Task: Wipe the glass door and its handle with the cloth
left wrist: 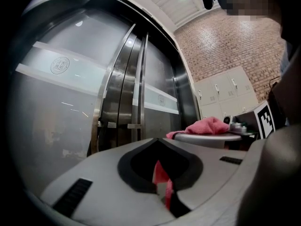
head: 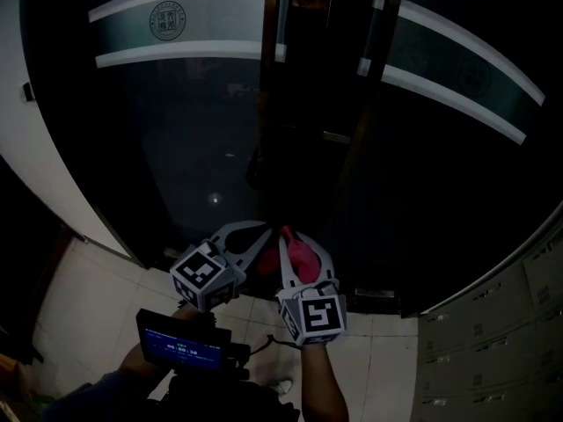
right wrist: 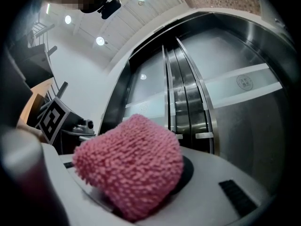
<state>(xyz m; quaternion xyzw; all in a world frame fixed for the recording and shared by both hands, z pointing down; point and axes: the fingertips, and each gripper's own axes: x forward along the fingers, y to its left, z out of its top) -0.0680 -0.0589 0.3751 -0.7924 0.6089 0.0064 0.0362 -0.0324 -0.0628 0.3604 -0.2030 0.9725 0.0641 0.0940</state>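
Dark glass double doors (head: pixel 193 148) stand right in front of me, with vertical steel handles (head: pixel 280 25) at the centre seam. The same handles (left wrist: pixel 136 93) (right wrist: pixel 181 98) appear in both gripper views. A pink fluffy cloth (head: pixel 299 258) stretches between the two grippers, low before the doors. My left gripper (head: pixel 255 244) is shut, pinching a thin corner of the cloth (left wrist: pixel 162 180). My right gripper (head: pixel 297 253) is shut on the bunched bulk of the cloth (right wrist: pixel 129 168), which hides its fingertips. Both grippers are short of the glass.
A frosted band with a round emblem (head: pixel 167 18) crosses the glass. Grey lockers (head: pixel 493 341) stand at the right, below a brick wall (left wrist: pixel 235 46). A white wall (head: pixel 35 148) is at the left. The floor (head: pixel 88 297) is pale tile. A blue-screened device (head: pixel 185 345) sits near my body.
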